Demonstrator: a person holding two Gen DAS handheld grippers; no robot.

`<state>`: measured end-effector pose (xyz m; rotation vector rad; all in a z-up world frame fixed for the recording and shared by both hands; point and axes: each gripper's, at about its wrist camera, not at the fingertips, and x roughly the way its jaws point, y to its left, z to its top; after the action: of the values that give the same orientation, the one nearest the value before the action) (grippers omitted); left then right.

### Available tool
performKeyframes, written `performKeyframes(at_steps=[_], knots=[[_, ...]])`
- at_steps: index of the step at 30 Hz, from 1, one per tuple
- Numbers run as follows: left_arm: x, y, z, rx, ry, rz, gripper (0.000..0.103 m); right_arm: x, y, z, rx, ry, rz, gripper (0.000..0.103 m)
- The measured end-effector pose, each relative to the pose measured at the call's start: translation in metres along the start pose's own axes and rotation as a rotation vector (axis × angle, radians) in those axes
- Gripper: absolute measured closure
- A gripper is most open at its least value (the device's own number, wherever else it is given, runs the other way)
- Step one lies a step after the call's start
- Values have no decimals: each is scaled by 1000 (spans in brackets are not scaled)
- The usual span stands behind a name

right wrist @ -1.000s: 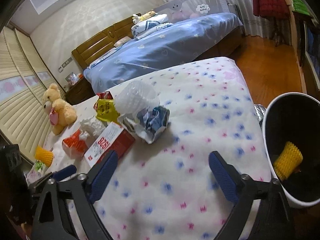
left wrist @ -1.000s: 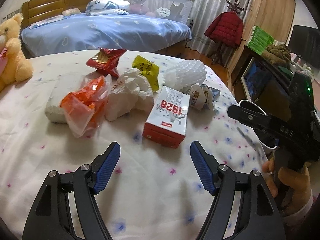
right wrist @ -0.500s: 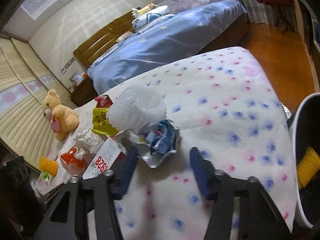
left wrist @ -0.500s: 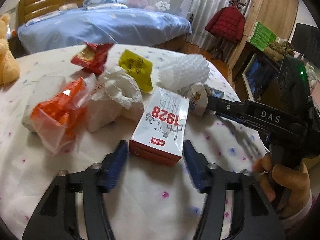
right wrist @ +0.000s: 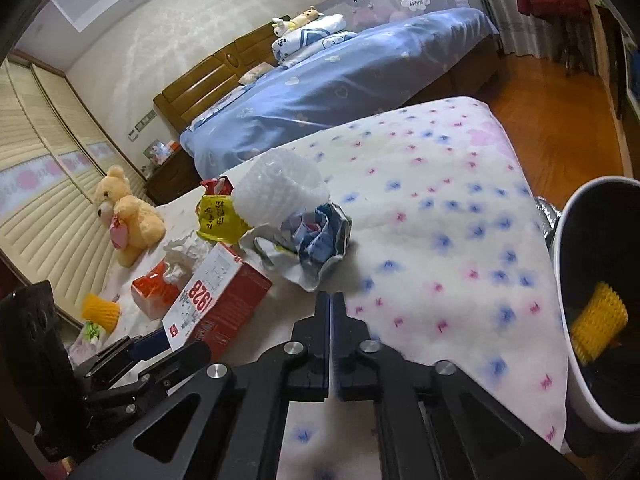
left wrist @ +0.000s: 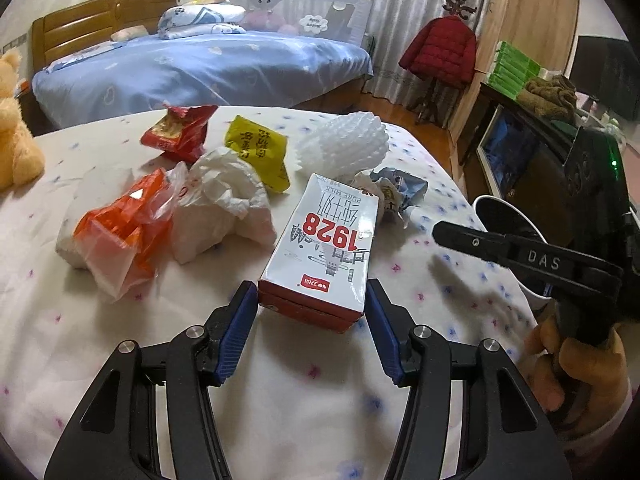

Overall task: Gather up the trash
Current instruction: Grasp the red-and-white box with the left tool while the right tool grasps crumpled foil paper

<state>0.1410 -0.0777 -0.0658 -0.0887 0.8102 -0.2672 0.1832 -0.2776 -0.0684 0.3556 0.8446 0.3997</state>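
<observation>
A home bedroom: a blue-quilted bed (left wrist: 200,68) with wooden headboard (left wrist: 96,36), teddy bear (right wrist: 124,212), and wardrobe (left wrist: 532,28).

Both views are evenly lit by soft indoor light, with only faint shadows under the trash on the bedspread (left wrist: 100,360). Fisheye bending curves the bed (right wrist: 340,92) and walls, and black vignetting fills the corners. The centre is sharp; glare glints off the orange bag (left wrist: 120,236).

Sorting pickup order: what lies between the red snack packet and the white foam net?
The yellow packet lies there, shown in the left wrist view.
</observation>
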Motion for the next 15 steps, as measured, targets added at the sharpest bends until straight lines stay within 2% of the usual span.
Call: performKeyframes(at_steps=[3,4,5,7,12,13,15], knots=[[-7,8,-2,-19,-9,11,49,-1,-1,4,20,-11,-5,87],[-9,11,-3,-26,-10,14,49,1,-1,5,27,-10,2,71],[-10,14,-3,-33,-11,15,49,3,1,7,26,-11,6,47],[-13,20,-5,-46,-11,17,49,8,6,10,11,-17,13,30],[-14,24,-7,-55,-9,14,49,37,20,17,-41,24,-19,29],[-15,24,-7,-54,-9,12,49,40,20,18,-43,23,-28,32],[-15,23,-6,-53,-11,8,49,41,20,19,-46,9,-48,50]])
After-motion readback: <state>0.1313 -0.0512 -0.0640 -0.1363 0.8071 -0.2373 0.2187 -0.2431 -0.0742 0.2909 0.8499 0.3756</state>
